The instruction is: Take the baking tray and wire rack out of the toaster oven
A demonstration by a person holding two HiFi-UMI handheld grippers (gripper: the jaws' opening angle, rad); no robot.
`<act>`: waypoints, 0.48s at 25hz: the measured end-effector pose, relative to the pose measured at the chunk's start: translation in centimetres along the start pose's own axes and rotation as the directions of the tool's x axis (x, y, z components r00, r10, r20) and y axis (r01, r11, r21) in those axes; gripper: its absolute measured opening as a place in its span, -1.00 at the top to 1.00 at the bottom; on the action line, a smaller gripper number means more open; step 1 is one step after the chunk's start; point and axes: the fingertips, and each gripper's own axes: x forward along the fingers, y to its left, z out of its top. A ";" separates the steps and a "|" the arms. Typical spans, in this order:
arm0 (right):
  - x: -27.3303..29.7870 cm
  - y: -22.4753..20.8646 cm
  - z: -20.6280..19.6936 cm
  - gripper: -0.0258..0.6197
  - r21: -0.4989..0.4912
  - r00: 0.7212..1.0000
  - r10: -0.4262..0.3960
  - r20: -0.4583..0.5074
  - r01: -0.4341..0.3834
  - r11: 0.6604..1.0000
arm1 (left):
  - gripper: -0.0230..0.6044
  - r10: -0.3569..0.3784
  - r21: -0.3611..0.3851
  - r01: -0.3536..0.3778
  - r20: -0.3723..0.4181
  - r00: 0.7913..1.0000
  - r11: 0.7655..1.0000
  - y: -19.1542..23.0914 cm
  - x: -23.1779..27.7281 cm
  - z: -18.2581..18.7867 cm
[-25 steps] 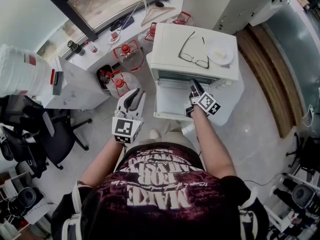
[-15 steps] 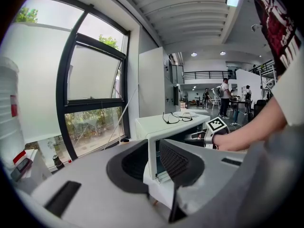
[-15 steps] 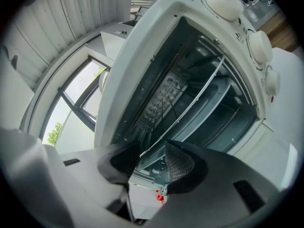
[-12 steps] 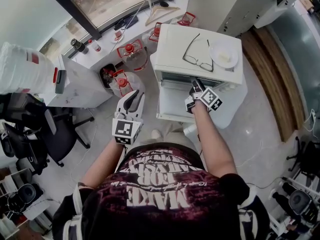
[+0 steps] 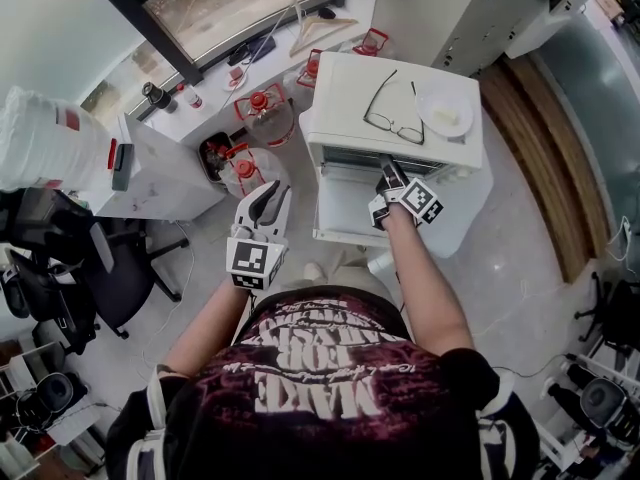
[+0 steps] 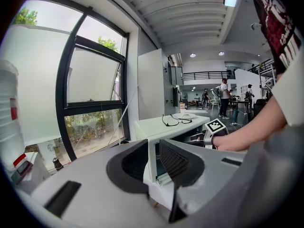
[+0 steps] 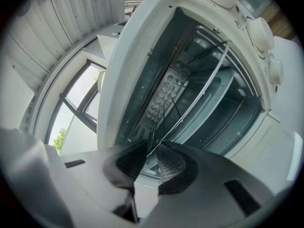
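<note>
Beside a big window, one white oven [image 5: 395,103] is standing open on a low cabinet [image 5: 460,218], carrying one pair of glasses [image 5: 392,113] and one plate [image 5: 444,108]. From the head view the cavity is staying hidden; only the right gripper view is showing one rack [image 7: 190,112] and one tray [image 7: 216,101] inside. The right gripper [image 5: 386,175], arm stretched forward and rolled, is reaching into the oven's mouth, its fingers having just been closing and now pinching the rack's front wire. The left gripper [image 5: 262,196] is hovering at the waist, elbow bent, fingers narrowly parted around nothing.
</note>
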 end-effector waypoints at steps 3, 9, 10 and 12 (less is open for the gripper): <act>-0.6 0.1 -0.4 0.72 0.010 1.000 0.009 0.007 -0.009 1.000 | 0.71 -0.007 0.007 0.007 0.004 1.000 1.000 -0.2 -0.3 0.1; -2.5 0.3 -1.6 0.74 0.040 1.000 0.024 0.017 -0.025 0.999 | 0.71 -0.014 0.010 0.014 0.000 1.000 1.000 -0.1 -1.0 -0.3; -2.8 0.3 -1.9 0.74 0.042 1.000 0.026 0.015 -0.027 0.999 | 0.71 -0.017 0.012 0.017 -0.001 1.000 1.000 -0.1 -1.1 -0.4; -3.5 0.4 -2.5 0.73 0.046 1.000 0.029 0.010 -0.029 0.999 | 0.71 -0.022 0.015 0.022 -0.005 1.000 1.000 -0.2 -1.2 -0.6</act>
